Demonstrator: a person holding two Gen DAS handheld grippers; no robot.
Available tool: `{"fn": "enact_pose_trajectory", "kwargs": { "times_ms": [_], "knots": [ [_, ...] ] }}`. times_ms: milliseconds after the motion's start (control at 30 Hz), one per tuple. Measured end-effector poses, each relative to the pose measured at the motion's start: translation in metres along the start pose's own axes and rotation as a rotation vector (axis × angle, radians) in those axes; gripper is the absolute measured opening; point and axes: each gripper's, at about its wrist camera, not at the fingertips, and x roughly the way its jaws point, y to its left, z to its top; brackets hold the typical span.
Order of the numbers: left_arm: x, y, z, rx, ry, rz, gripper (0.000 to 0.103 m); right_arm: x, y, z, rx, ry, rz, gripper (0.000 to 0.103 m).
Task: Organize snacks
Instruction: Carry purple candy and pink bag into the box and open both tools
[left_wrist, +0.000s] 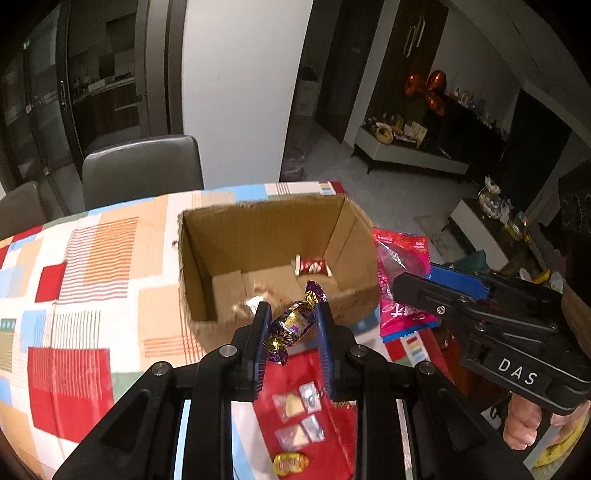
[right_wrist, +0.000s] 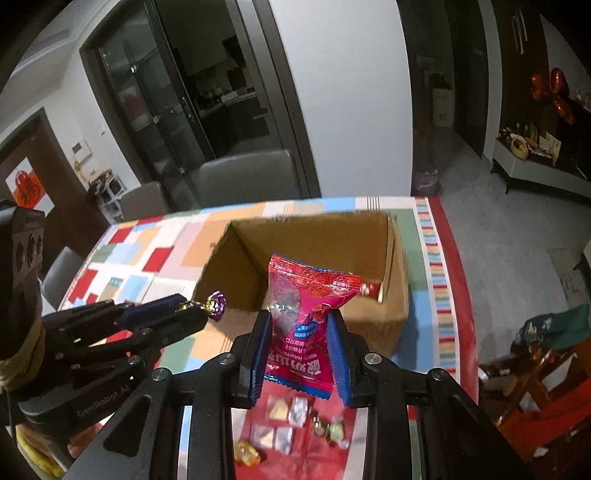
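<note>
Hovering before the open brown cardboard box (left_wrist: 266, 236), the left hand-held gripper (left_wrist: 291, 325) clamps a purple-and-gold foil-wrapped candy (left_wrist: 293, 323); the right hand-held gripper (right_wrist: 301, 332) grips a pink plastic snack packet (right_wrist: 306, 314). Only the left view shows a small red wrapped bar (left_wrist: 312, 266) clearly inside the box.

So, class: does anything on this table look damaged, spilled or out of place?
Only small things: the cardboard box has ragged, torn top edges, and loose sweets lie scattered on the tablecloth rather than in the box. Nothing looks spilled or broken.
</note>
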Motion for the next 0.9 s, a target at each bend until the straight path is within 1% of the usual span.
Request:
{"fn": "enact_pose_trajectory", "kwargs": {
  "times_ms": [133,333,500,567,600,633,667,700,900],
  "knots": [
    [0.012,0.007,0.013,-0.009,-0.018,-0.005,0.025,0.006,-0.002,0.011,-0.012,-0.033,-0.015,0.032],
    [0.030,0.012,0.023,0.019,-0.039,0.039,0.025,0.022,-0.007,0.024,-0.042,-0.060,-0.045,0.032],
    [0.046,0.017,0.027,0.030,-0.026,0.078,0.025,0.035,-0.011,0.030,-0.041,-0.054,-0.065,0.032],
    [0.049,0.019,0.028,0.027,-0.023,0.078,0.025,0.042,-0.013,0.032,-0.043,-0.046,-0.073,0.033],
    [0.050,0.019,0.029,0.025,-0.025,0.075,0.028,0.044,-0.015,0.032,-0.041,-0.048,-0.072,0.034],
    [0.050,0.018,0.029,0.026,-0.026,0.080,0.040,0.046,-0.015,0.032,-0.044,-0.042,-0.070,0.039],
    [0.049,0.017,0.028,0.025,-0.034,0.088,0.046,0.047,-0.015,0.032,-0.048,-0.039,-0.071,0.041],
    [0.046,0.017,0.027,0.030,-0.051,0.102,0.046,0.047,-0.015,0.030,-0.051,-0.038,-0.080,0.041],
    [0.028,0.015,0.010,0.041,-0.077,0.122,0.047,0.039,-0.014,0.013,-0.079,-0.030,-0.078,0.041]
  ]
}}
